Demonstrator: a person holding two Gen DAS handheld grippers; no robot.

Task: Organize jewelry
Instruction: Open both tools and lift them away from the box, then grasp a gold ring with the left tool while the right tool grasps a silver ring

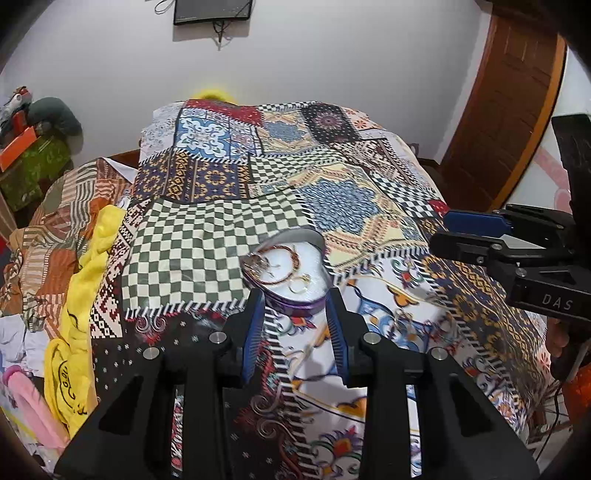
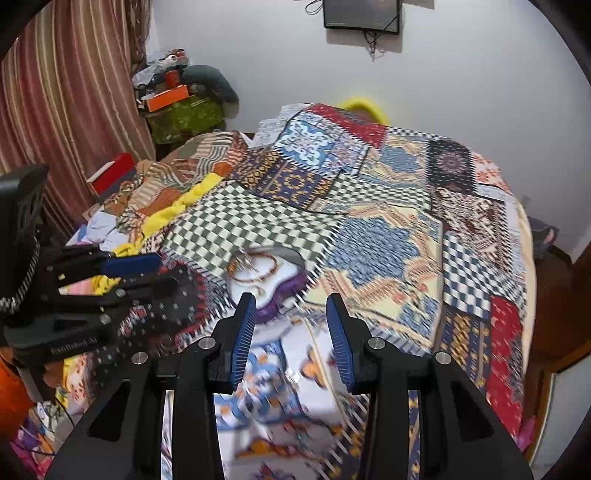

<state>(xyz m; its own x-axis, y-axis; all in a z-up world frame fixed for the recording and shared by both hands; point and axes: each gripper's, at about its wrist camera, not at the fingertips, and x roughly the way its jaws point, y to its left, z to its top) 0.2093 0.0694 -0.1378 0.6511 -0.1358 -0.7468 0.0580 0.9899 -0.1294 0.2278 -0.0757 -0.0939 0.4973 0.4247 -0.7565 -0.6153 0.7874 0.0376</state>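
Observation:
A heart-shaped purple jewelry box point(image 1: 295, 291) lies open on the patchwork bedspread point(image 1: 207, 243). It holds a beaded bracelet point(image 1: 284, 262), gold hoop earrings point(image 1: 297, 286) and a silvery tangle. My left gripper point(image 1: 295, 325) is open and empty, its fingertips just short of the box's near rim. More jewelry point(image 1: 402, 321) lies loose on the spread to the right of the box. My right gripper point(image 2: 291, 328) is open and empty, above the spread near the box point(image 2: 269, 291). A thin chain or bangle point(image 2: 317, 350) lies between its fingers. The right wrist view is blurred.
Piled clothes and a yellow cloth point(image 1: 88, 277) lie along the bed's left side. A striped curtain point(image 2: 66, 110) hangs at the left. A wooden door point(image 1: 509, 110) stands at the right. A screen point(image 1: 212, 11) hangs on the white wall.

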